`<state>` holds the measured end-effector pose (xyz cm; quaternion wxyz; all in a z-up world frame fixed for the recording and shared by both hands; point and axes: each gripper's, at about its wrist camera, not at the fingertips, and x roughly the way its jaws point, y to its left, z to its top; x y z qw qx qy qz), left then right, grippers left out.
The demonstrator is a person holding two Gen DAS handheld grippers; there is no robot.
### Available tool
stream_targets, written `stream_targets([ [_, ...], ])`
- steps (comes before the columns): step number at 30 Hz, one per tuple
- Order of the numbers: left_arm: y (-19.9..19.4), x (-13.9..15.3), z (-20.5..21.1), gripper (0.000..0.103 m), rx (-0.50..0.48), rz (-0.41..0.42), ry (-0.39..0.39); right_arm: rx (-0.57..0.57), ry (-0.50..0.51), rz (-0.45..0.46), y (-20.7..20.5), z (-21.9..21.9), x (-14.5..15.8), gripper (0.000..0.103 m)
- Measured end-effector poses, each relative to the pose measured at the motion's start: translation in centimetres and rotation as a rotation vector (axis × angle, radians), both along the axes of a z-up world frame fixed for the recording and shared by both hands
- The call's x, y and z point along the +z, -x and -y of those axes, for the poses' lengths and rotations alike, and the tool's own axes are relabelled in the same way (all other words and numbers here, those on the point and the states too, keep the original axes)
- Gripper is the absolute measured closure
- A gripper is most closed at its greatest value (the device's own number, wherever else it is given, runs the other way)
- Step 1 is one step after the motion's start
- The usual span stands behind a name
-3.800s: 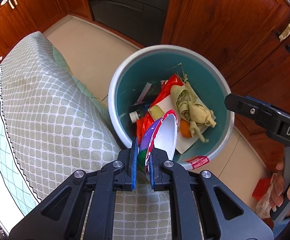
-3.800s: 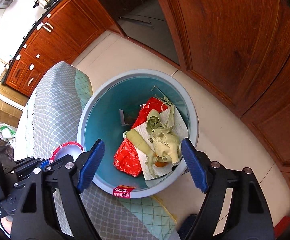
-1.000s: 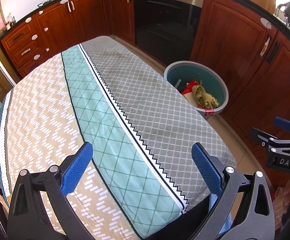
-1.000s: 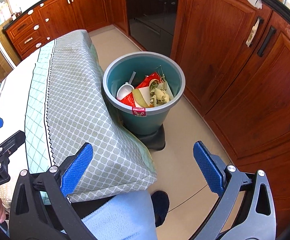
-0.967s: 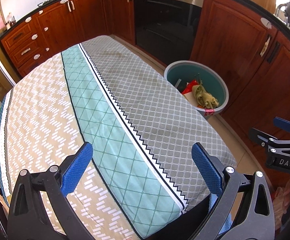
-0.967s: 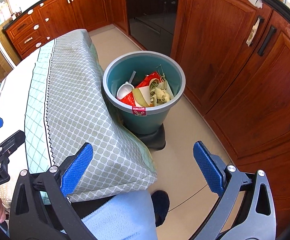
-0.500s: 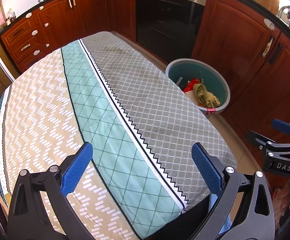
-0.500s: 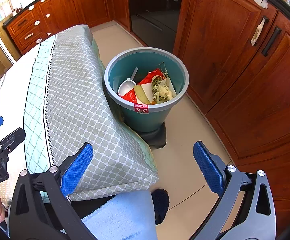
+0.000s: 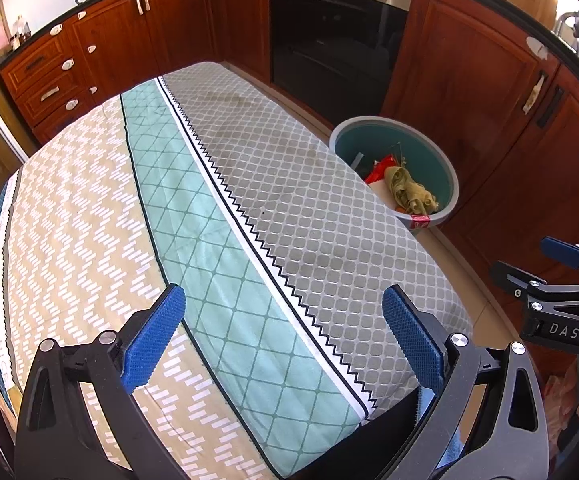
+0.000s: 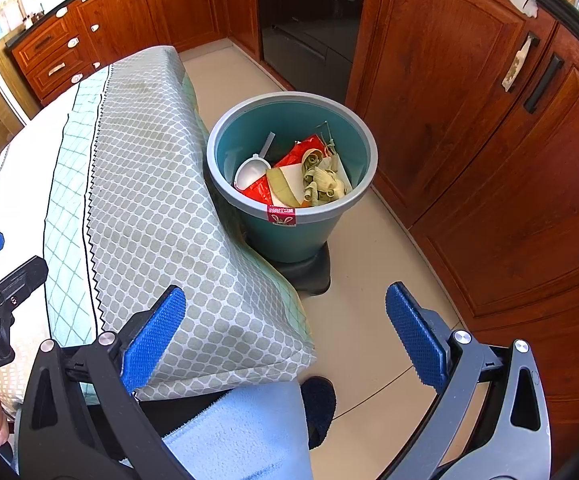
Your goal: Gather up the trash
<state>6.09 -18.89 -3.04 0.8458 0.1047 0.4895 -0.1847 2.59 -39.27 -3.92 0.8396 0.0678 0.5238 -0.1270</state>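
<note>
A teal trash bin [image 10: 331,118] stands on the floor beside the table's right edge; it also shows in the left wrist view [image 9: 447,168]. It holds a red wrapper [image 10: 303,152], corn husks [image 10: 323,184], white paper and a white bowl [image 10: 249,172]. My left gripper [image 9: 285,340] is open and empty above the near end of the table [image 9: 209,216]. My right gripper [image 10: 285,340] is open and empty, held over the floor and the table's corner, well short of the bin.
The table wears a patterned cloth in beige, green and grey [image 10: 149,184]. Red-brown kitchen cabinets [image 10: 469,120] and a black oven [image 9: 329,52] ring the room. A light blue cloth [image 10: 241,432] lies below the right gripper.
Since 3.8 s ago the left gripper let go of the paper bowl into the bin and both grippers drew back. In the last second both views have shifted only slightly.
</note>
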Motion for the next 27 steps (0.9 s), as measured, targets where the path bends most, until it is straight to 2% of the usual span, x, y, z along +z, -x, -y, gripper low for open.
stream_targets([
  [20, -0.1, -0.4, 0.11, 0.004, 0.011, -0.009, -0.014, -0.013, -0.016, -0.014, -0.02, 0.52, -0.8, 0.007],
  [27, -0.19, -0.3, -0.05, 0.004, 0.007, -0.015, 0.012, -0.02, -0.018, -0.012, -0.16, 0.73, -0.72, 0.007],
])
